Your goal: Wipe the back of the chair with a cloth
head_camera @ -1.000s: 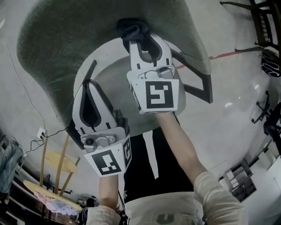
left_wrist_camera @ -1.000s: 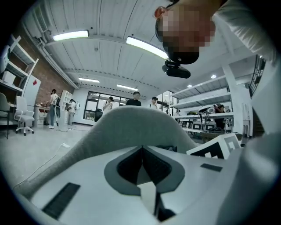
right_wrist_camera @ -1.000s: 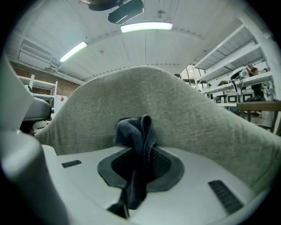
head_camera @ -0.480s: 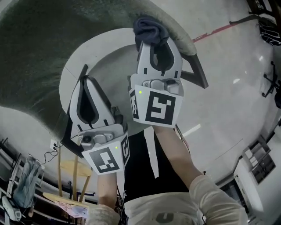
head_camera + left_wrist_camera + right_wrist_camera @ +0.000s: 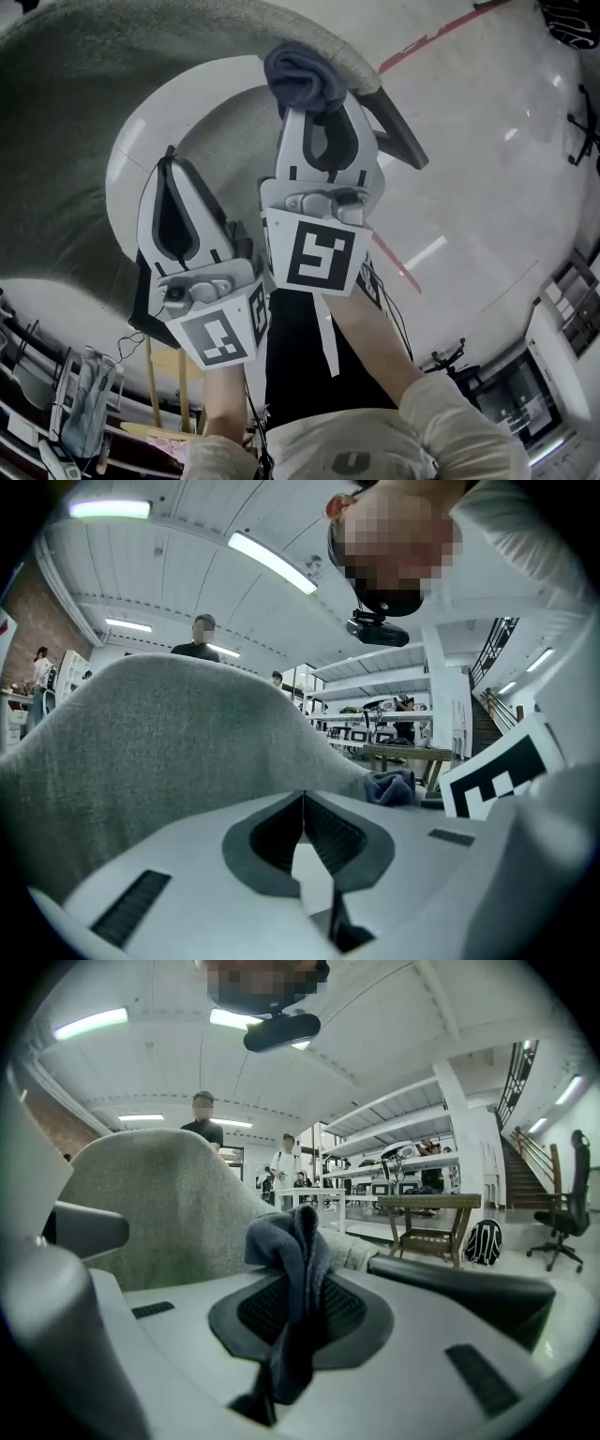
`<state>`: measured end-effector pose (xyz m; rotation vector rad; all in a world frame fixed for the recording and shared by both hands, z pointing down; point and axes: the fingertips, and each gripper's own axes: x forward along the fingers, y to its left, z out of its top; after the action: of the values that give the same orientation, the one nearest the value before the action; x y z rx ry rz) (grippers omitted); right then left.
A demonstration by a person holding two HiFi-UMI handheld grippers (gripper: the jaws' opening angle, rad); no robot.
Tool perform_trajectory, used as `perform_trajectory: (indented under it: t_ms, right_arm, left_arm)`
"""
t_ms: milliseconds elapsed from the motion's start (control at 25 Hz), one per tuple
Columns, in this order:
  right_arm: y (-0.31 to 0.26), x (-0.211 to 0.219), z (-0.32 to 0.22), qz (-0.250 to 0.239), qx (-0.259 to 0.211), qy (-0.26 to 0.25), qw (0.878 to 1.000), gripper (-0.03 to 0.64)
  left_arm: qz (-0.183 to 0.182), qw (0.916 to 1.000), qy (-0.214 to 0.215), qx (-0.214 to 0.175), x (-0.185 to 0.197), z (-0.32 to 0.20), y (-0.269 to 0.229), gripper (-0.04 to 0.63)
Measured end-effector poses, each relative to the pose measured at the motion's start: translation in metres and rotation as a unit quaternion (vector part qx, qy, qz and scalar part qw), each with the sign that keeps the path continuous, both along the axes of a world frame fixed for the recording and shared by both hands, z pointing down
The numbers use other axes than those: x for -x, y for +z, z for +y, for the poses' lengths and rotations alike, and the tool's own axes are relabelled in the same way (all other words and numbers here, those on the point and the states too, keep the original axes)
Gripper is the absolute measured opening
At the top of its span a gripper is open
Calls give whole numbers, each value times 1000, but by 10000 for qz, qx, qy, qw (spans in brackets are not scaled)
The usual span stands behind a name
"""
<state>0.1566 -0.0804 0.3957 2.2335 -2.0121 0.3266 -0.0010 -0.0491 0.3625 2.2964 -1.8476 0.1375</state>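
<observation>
The pale glossy floor [image 5: 487, 187], crossed by a red line [image 5: 441, 33], spreads beyond the chair [image 5: 94, 94]. The chair's grey fabric back fills the head view's upper left and is cut off at the edge there. Both arms and tools cover the chair's lower parts. A black armrest [image 5: 398, 136] juts from its right side. A person [image 5: 202, 1115] stands behind the back, and an office chair [image 5: 562, 1204] and a backpack [image 5: 483, 1241] stand far beyond it. The right tool [image 5: 319, 103] pinches the dark cloth [image 5: 305, 80] at the back's rim by the armrest. The left tool [image 5: 171, 161] is pressed together with nothing in it, short of the back.
</observation>
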Motion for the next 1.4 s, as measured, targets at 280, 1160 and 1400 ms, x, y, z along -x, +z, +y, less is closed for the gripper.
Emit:
perform_trajectory:
  t_ms: [280,1160,1400]
  right_arm:
    - [0,-6,7,62,80,40,9999,58]
    - [-112,98,-10,251,-606,-1550,9857,58]
    - [-196,159,14,50,-690,-2709,9601,58]
  left_arm:
    - [50,10000,-28,-65,-6,-6,-6,15]
    - [85,9863,-1515,-650,85,25,-104,17]
    - [47,9774,-1999,-684,122,62,-177,15]
